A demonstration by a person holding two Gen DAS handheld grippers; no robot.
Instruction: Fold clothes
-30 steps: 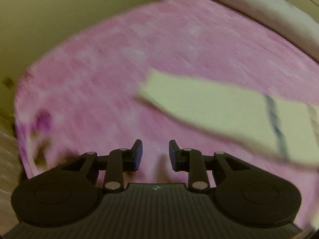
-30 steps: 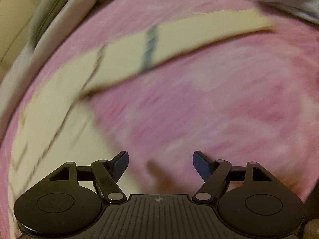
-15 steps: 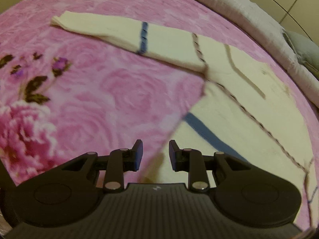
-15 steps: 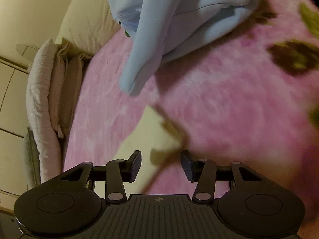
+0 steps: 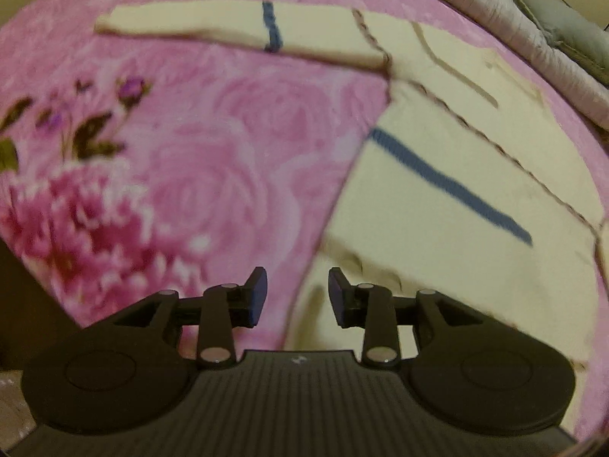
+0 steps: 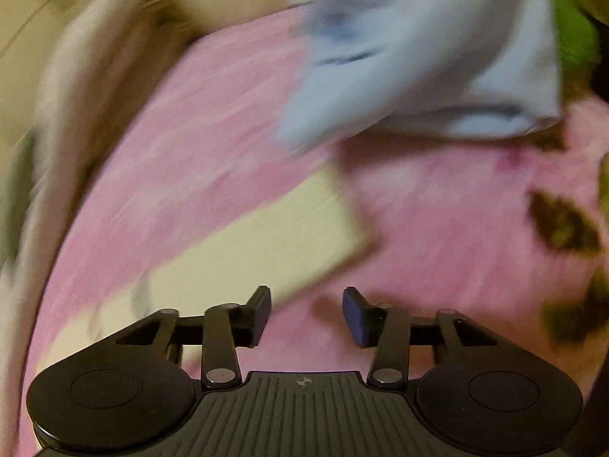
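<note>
As both claws spread empty, the left claw [image 5: 297, 297] hovers at the cream garment's [image 5: 456, 198] edge on the bed [image 5: 228, 144], the right claw [image 6: 306, 314] now at its sleeve [image 6: 266, 243].

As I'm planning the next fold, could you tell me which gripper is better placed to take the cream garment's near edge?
Probably left: the left gripper hovers opening, empty, over the cream blue-striped garment's edge, while the right gripper sits beside a sleeve end.

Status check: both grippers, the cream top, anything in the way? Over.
Left gripper opening, empty, over cream top's edge. Right gripper opening, empty, by its sleeve. Blue garment lies beyond, apart.
</note>
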